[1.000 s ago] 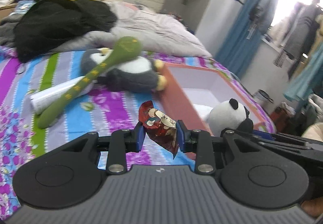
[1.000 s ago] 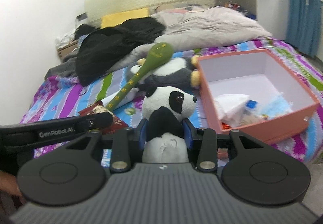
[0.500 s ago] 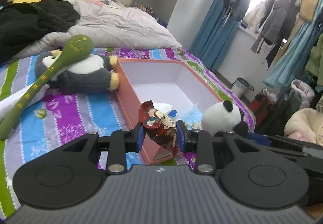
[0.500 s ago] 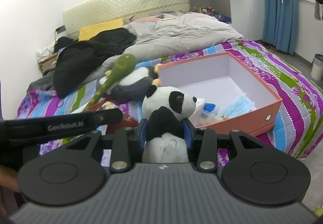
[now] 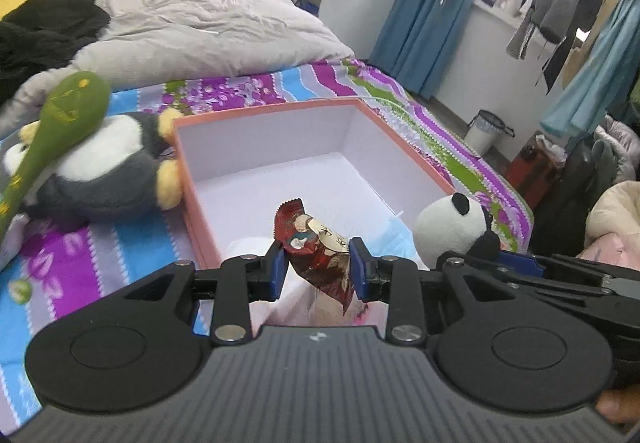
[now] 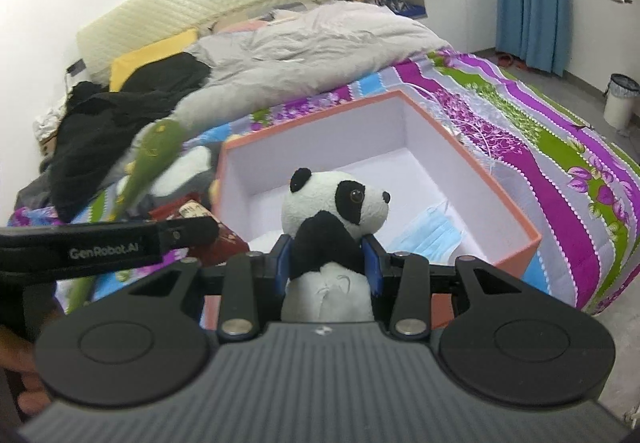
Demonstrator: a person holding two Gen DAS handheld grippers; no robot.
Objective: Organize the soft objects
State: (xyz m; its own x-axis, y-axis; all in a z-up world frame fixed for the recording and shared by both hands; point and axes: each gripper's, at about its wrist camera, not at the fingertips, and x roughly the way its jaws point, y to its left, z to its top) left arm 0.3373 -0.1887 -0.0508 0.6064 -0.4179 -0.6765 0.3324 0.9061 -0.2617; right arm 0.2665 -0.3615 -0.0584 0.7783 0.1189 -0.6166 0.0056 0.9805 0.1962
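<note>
A small plush panda [image 6: 336, 219] sits at the centre of the right wrist view, clamped at its dark middle between the blue pads of the right gripper [image 6: 327, 264], its head poking up in front of an open salmon-pink box [image 6: 516, 203] with a white interior. In the left wrist view, just below centre, the left gripper [image 5: 318, 267] pinches a crinkled red snack wrapper [image 5: 316, 247] over the box's near edge. A blue face mask [image 6: 432, 235] already lies inside the box. Left of the box, a grey penguin plush [image 5: 96, 163] rests on the striped bedsheet [image 5: 132, 243] with a long green plush [image 5: 60, 119] (its shape unclear) draped across it. The two grippers crowd one box mouth, so they may collide, or a release at the rim could drop the panda outside.
</note>
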